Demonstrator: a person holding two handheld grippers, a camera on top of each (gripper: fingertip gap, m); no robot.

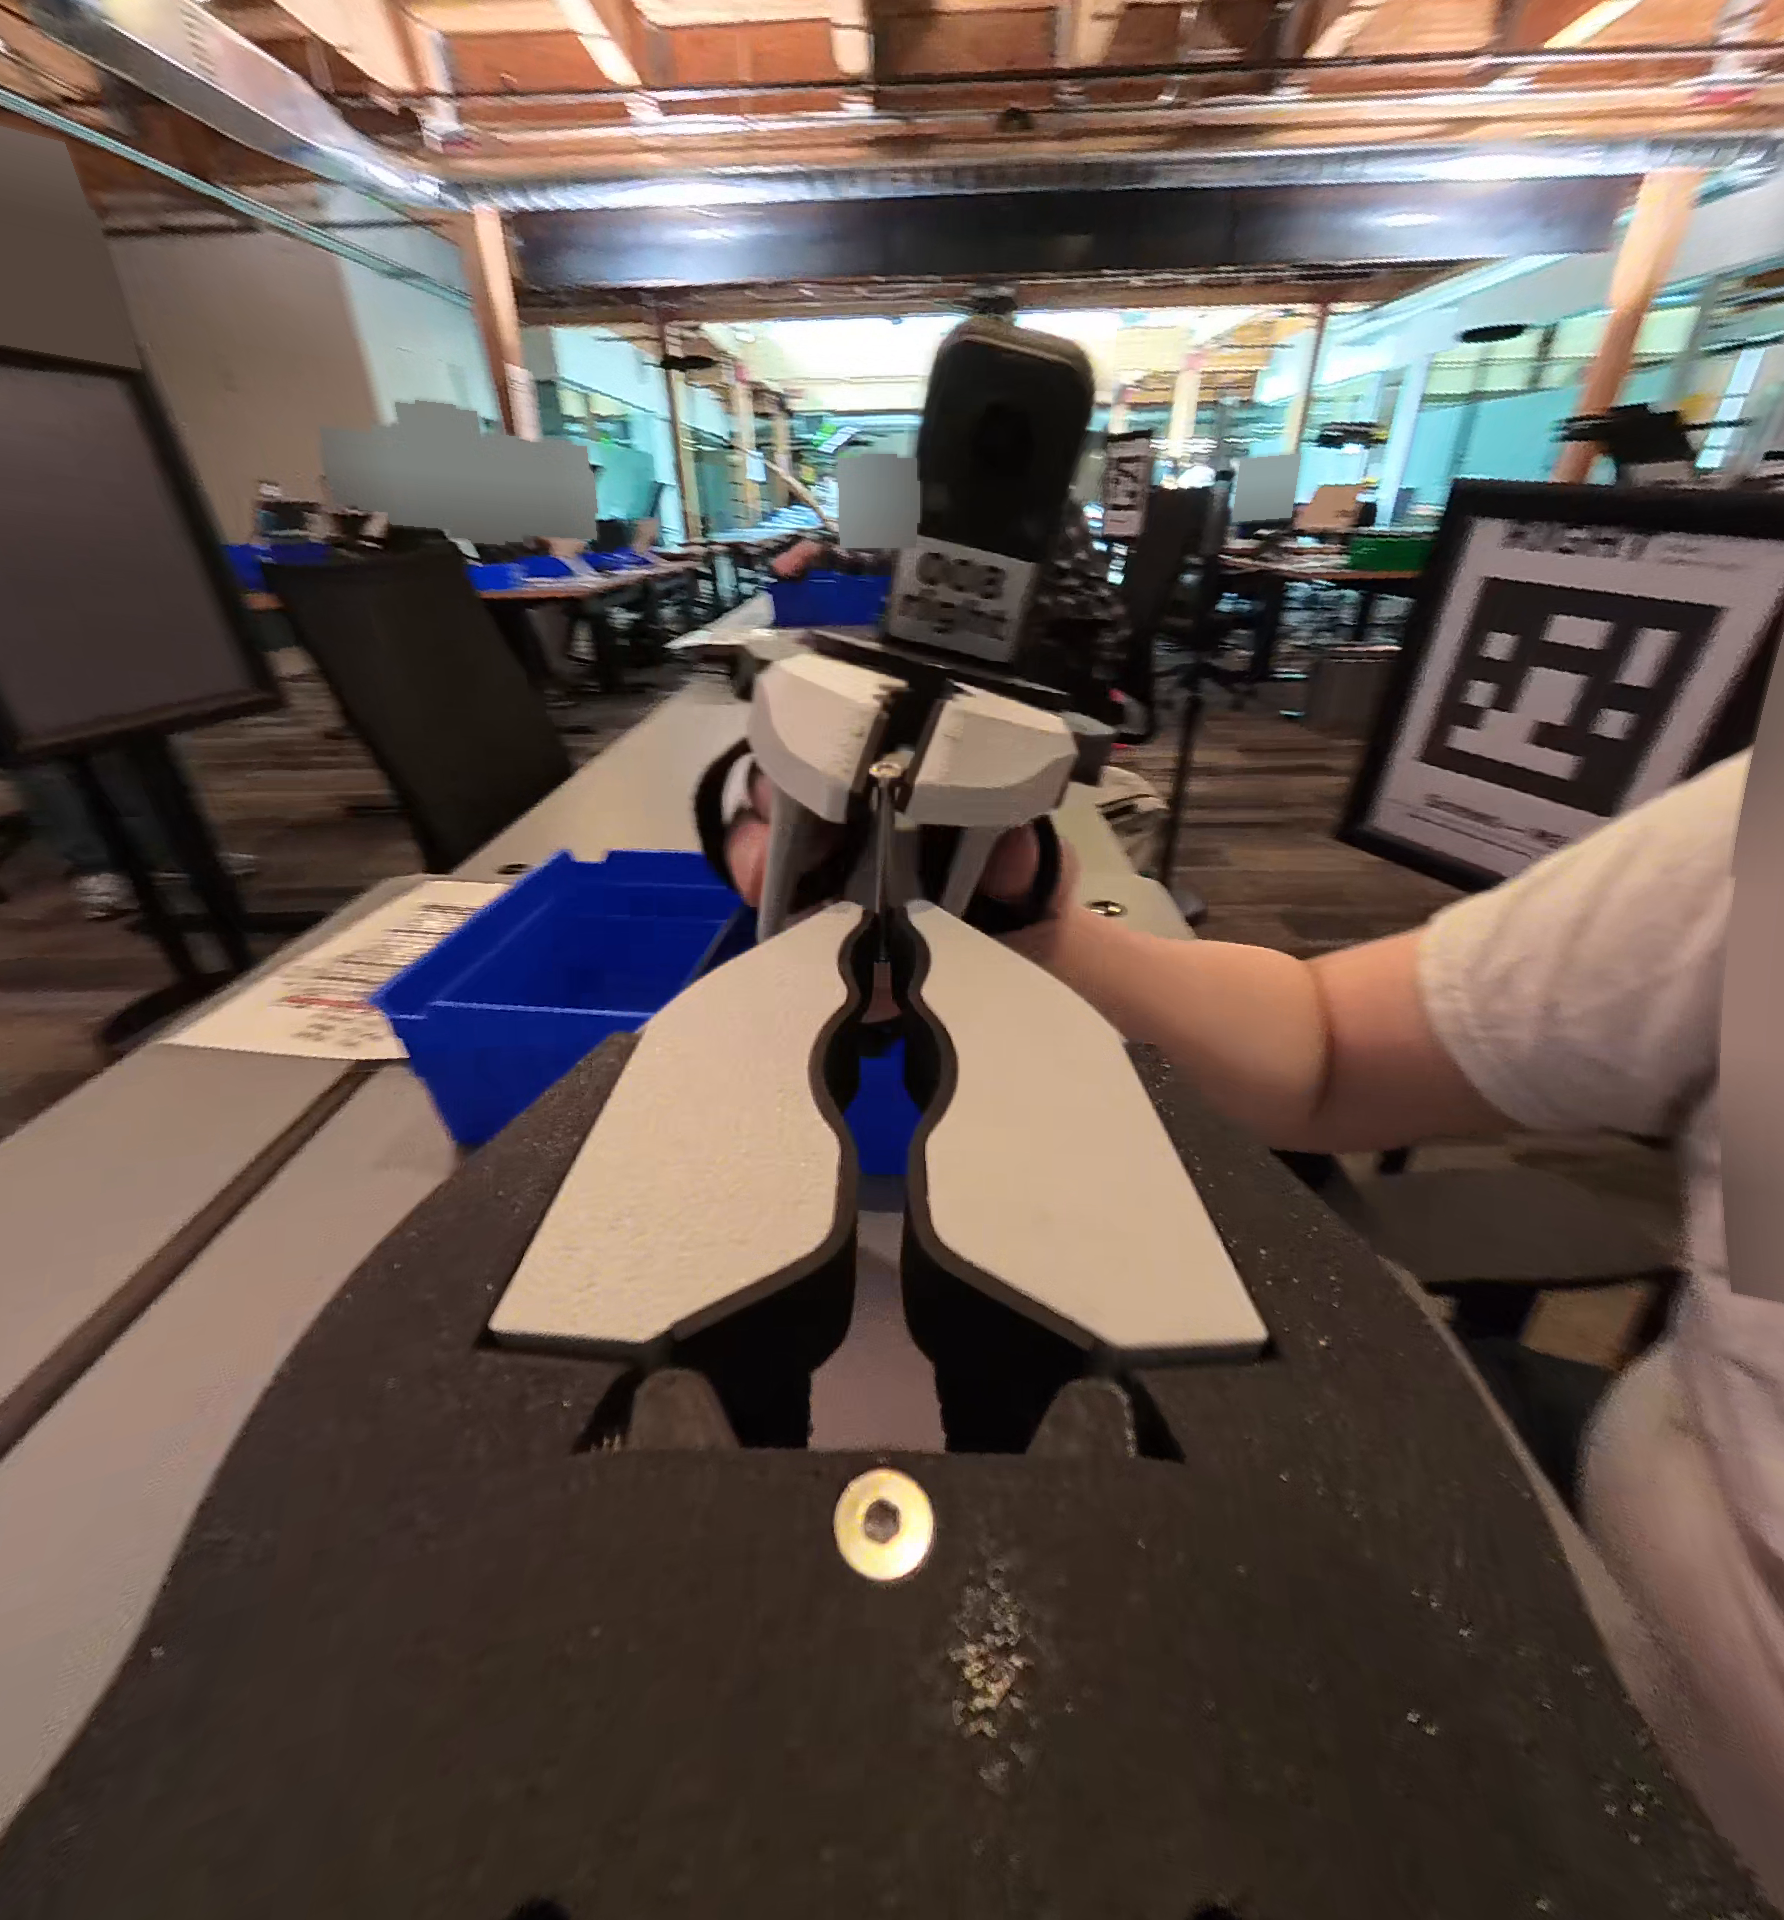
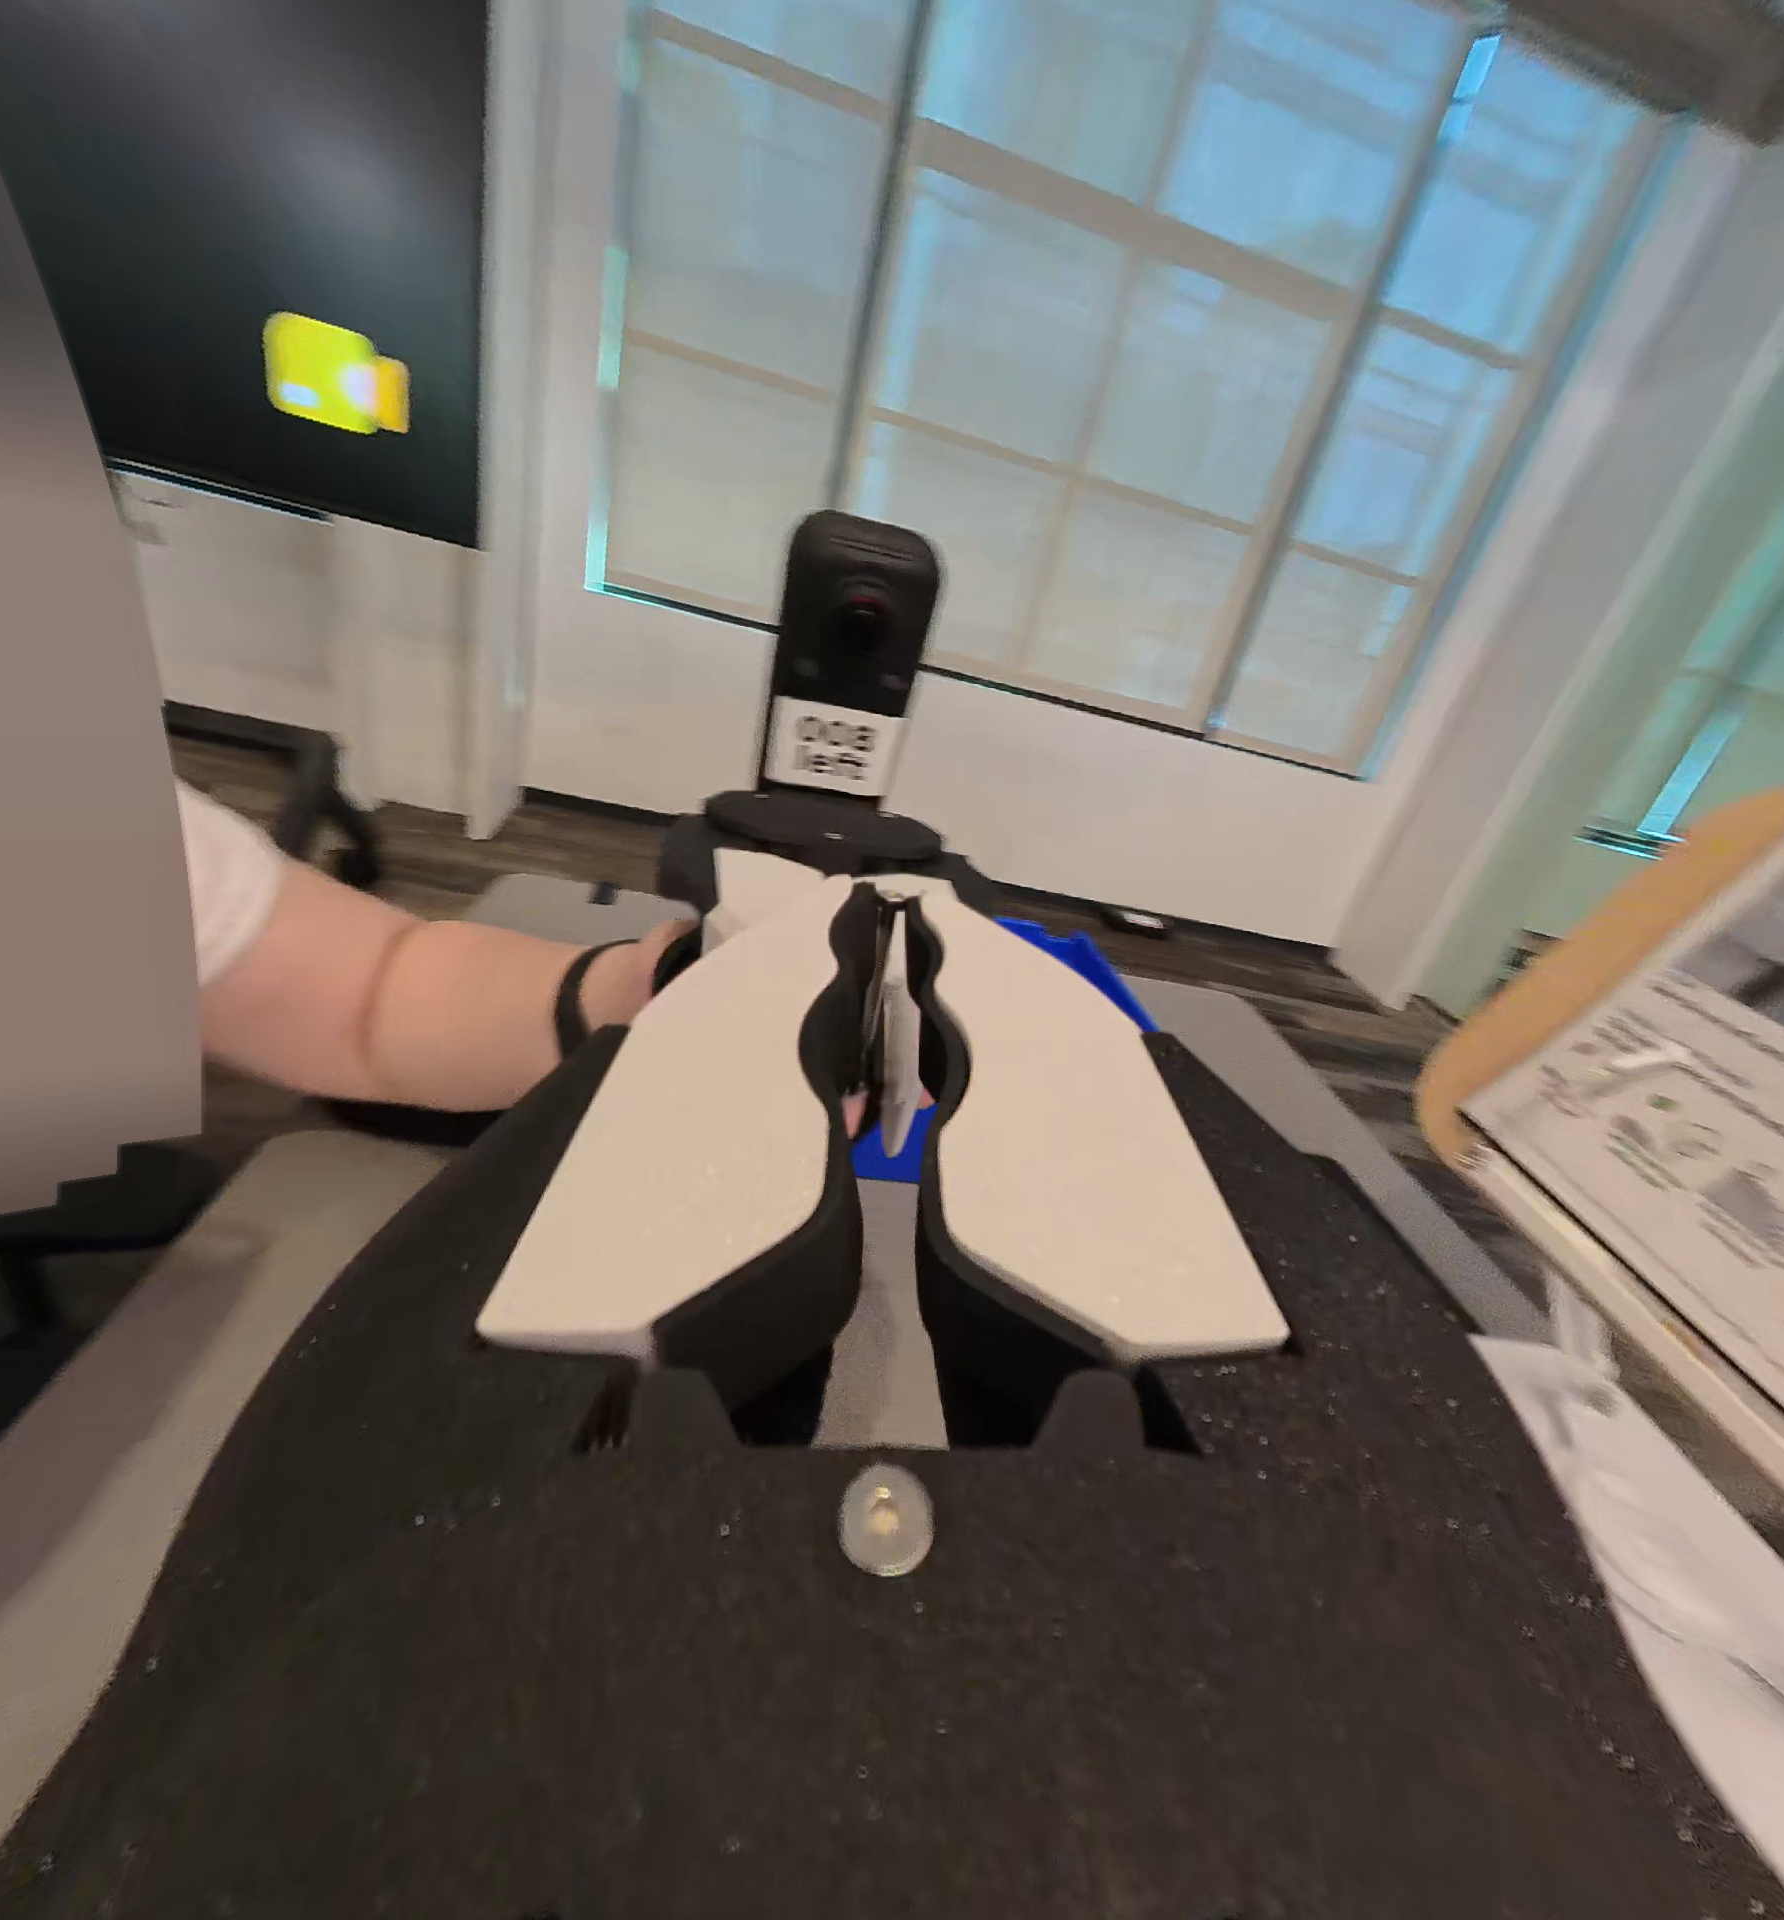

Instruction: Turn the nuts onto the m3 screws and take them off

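The left claw (image 1: 880,920) is clenched on one end of the thin screw (image 1: 882,847); the facing right claw (image 1: 883,774) grips its far end.

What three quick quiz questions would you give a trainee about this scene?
1. True or false: the left hand-held gripper is shut on the screw.
2. The bin below it is: A red, B blue, C green?
3. How many hand-held grippers hold the screw?
Key: 1 true. 2 B. 3 two; the right hand-held gripper pinches its other end.
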